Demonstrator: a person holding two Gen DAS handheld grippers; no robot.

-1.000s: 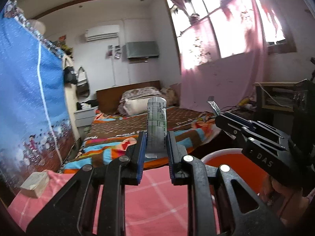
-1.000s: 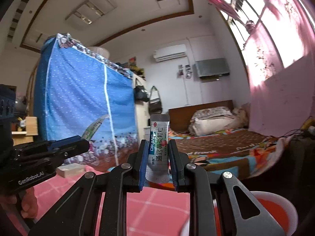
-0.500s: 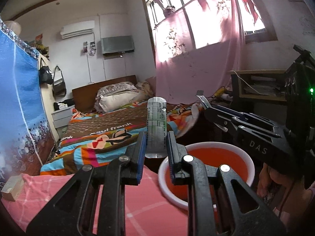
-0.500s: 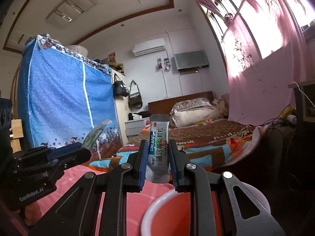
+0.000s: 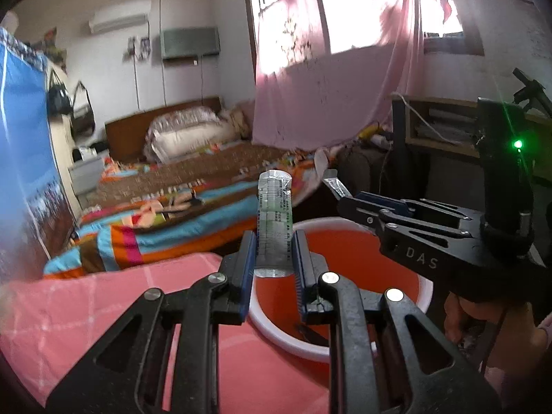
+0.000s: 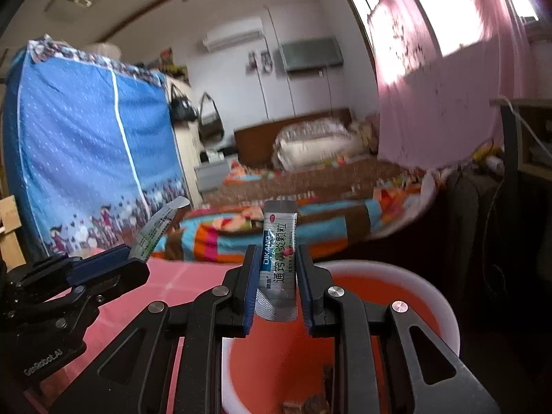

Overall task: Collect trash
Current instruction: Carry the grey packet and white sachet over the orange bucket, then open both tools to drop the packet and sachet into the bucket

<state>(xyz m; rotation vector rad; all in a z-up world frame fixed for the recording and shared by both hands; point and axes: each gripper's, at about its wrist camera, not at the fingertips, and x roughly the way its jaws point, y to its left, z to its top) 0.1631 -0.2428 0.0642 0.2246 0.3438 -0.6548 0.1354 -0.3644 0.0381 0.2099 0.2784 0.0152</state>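
Left wrist: left hand-held gripper (image 5: 274,258) pinching sachet (image 5: 274,220) | right hand-held gripper (image 6: 277,284) pinching packet (image 6: 277,258) | bucket (image 6: 445,314) below

The round orange basin with a white rim (image 6: 445,314) is cut off by the right wrist view's lower edge. Dark scraps inside it (image 6: 310,405) are too blurred to identify. The striped bedspread (image 5: 172,220) is smeared.

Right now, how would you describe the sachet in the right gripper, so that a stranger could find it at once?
Find the orange basin with a white rim at the edge of the pink checked cloth. Above its near rim the right gripper pinches an upright silver sachet. Unlike the pale, green-printed sachet in the left gripper, it bears a blue band and bold black characters.
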